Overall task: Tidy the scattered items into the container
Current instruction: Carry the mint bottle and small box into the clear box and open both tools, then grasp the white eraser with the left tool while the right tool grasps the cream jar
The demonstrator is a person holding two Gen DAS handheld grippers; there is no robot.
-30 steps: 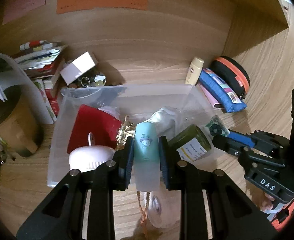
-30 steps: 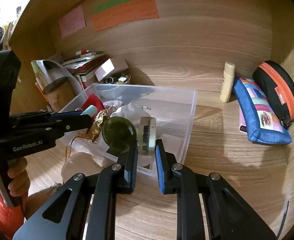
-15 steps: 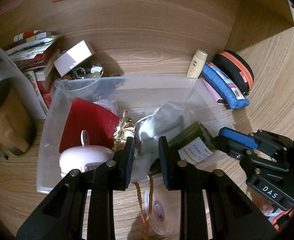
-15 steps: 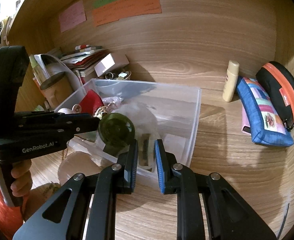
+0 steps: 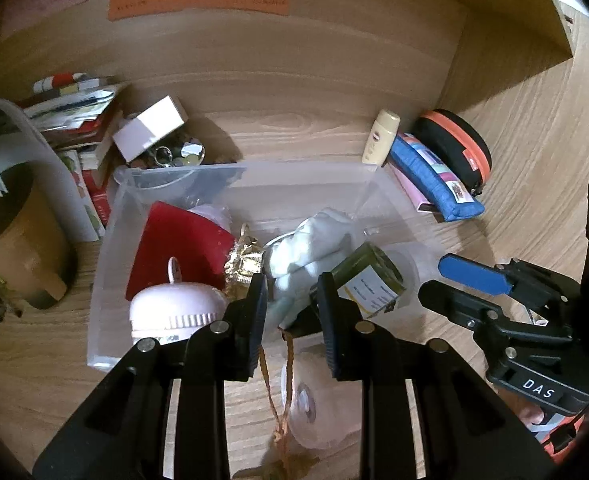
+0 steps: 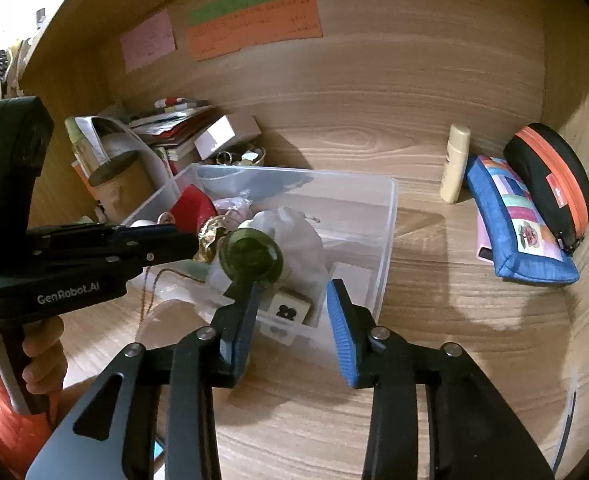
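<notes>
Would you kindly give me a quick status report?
Both grippers, left and right, open and empty. Stamp block in bin. Cream tube, blue pouch outside.

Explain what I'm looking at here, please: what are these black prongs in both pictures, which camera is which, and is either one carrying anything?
No robot arm here: a person holds two handheld grippers, each with a fisheye camera looking along its fingers. In one picture the left gripper fills the foreground; in the other, the right gripper. Each also appears side-on in the other's picture. Both are open and hold nothing. They hover at the near edge of a clear plastic bin on a wooden desk. Inside the bin lie a green jar, a white cloth, a red pouch, a pink round gadget and a small stamp block. Outside it, by the back wall, a cream tube and a blue pouch.
</notes>
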